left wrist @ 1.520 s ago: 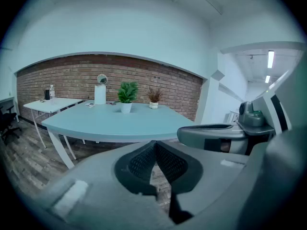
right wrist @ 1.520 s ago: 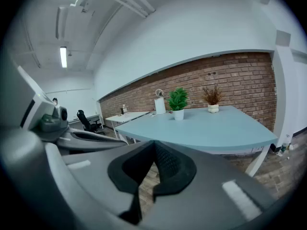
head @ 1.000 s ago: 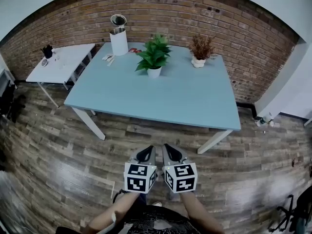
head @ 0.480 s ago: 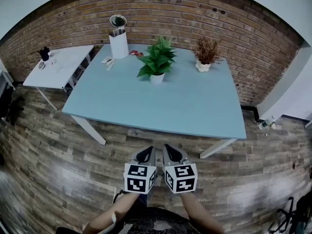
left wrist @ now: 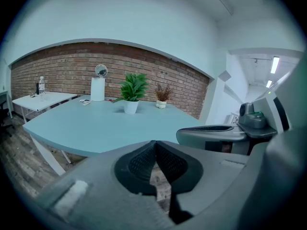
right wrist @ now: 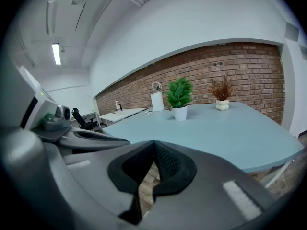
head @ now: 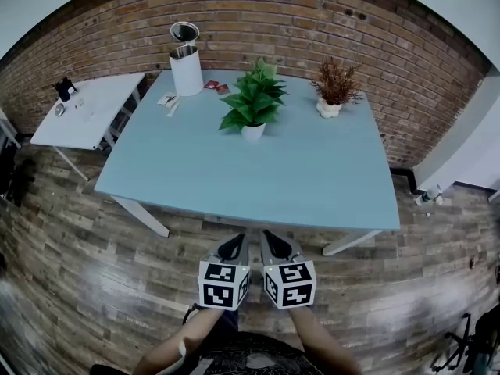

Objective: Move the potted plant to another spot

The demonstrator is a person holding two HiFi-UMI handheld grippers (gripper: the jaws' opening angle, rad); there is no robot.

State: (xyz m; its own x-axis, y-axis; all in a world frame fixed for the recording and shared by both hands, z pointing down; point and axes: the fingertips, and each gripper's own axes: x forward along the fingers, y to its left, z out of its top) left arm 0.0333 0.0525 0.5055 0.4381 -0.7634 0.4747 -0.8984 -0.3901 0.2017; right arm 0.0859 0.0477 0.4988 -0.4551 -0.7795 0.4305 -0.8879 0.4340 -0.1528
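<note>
The green leafy potted plant (head: 253,104) (left wrist: 132,92) (right wrist: 179,97) stands in a white pot at the back middle of the light blue table (head: 258,182). To its right, near the far edge, a dried brown plant (head: 334,88) sits in a small white pot. My left gripper (head: 233,247) (left wrist: 154,145) and right gripper (head: 275,244) (right wrist: 153,145) are held side by side over the wooden floor, just short of the table's near edge and well away from the plant. Both are shut, with nothing between the pads.
A white cylinder (head: 186,69) with a round mirror (head: 184,31) behind it stands at the table's back left, with small flat items (head: 168,100) beside it. A white side table (head: 86,108) stands to the left. A brick wall (head: 406,61) runs behind both tables.
The table and plant have come nearer and lower in the head view as I step forward. Both grippers keep their place side by side and stay shut.
</note>
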